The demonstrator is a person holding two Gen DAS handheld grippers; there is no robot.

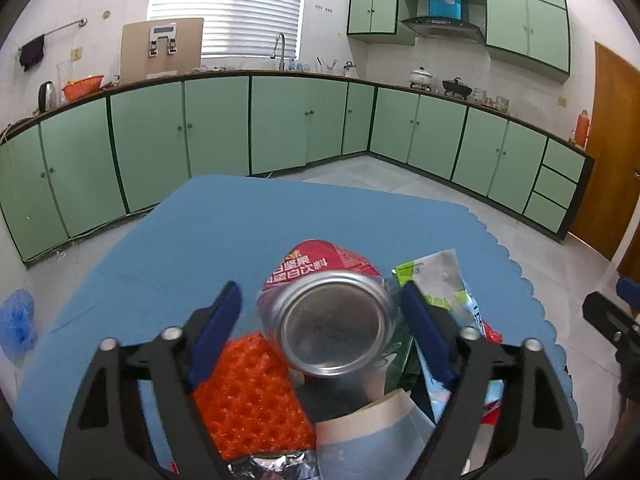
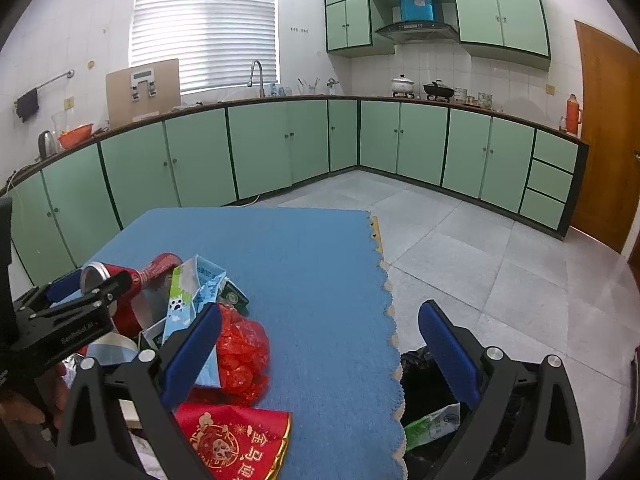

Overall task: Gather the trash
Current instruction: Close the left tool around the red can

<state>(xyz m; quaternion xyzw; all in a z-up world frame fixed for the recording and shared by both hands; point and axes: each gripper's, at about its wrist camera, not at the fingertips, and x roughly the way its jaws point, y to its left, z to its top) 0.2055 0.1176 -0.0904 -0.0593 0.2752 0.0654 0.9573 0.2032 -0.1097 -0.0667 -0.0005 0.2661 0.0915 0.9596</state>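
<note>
A red drink can (image 1: 332,312) lies on its side on a pile of trash on the blue table cover (image 1: 224,232), its silver base toward the left wrist camera. My left gripper (image 1: 320,304) is open with its blue fingers on either side of the can, apart from it. The can also shows in the right wrist view (image 2: 132,276). My right gripper (image 2: 324,344) is open and empty, over the table's right edge. A black trash bag (image 2: 428,380) sits below that edge with a green wrapper (image 2: 432,426) in it.
The pile holds an orange mesh (image 1: 248,396), a white-green packet (image 1: 436,276), a paper cup (image 1: 380,432), foil (image 1: 276,466), red plastic (image 2: 240,356), and a red-gold paper (image 2: 236,440). A blue bag (image 1: 18,320) lies on the floor. Green cabinets line the walls.
</note>
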